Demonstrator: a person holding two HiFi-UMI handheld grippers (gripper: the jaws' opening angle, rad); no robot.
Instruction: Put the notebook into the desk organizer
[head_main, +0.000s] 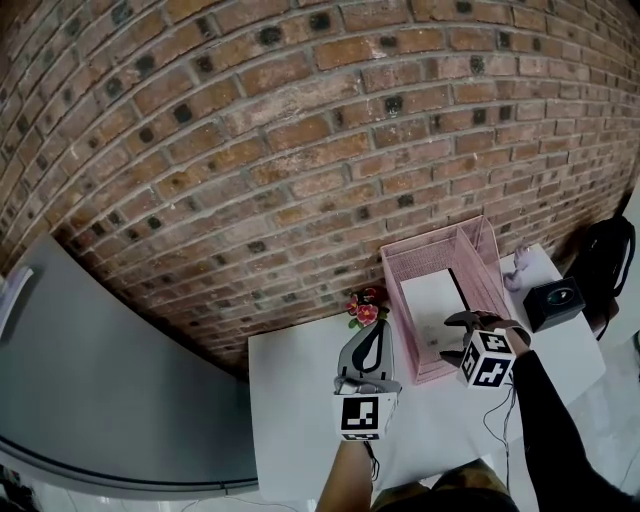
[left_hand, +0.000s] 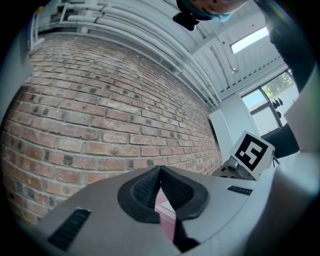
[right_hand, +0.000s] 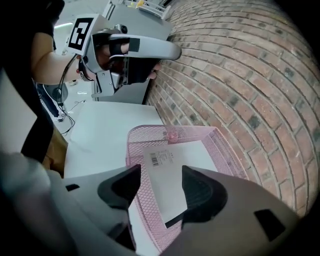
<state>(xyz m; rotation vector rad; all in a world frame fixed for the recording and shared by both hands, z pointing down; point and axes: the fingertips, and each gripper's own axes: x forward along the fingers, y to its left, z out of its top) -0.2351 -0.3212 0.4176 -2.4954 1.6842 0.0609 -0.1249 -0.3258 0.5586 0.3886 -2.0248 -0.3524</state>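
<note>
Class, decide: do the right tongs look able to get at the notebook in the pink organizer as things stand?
Probably yes: the right tongs stand open facing the notebook, which lies in the open-topped organizer with nothing between.

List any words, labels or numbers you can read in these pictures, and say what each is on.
No text is readable.
Barcode sticker on the notebook: print too small to read.
Marker cubes: black-and-white square patterns only, no words.
</note>
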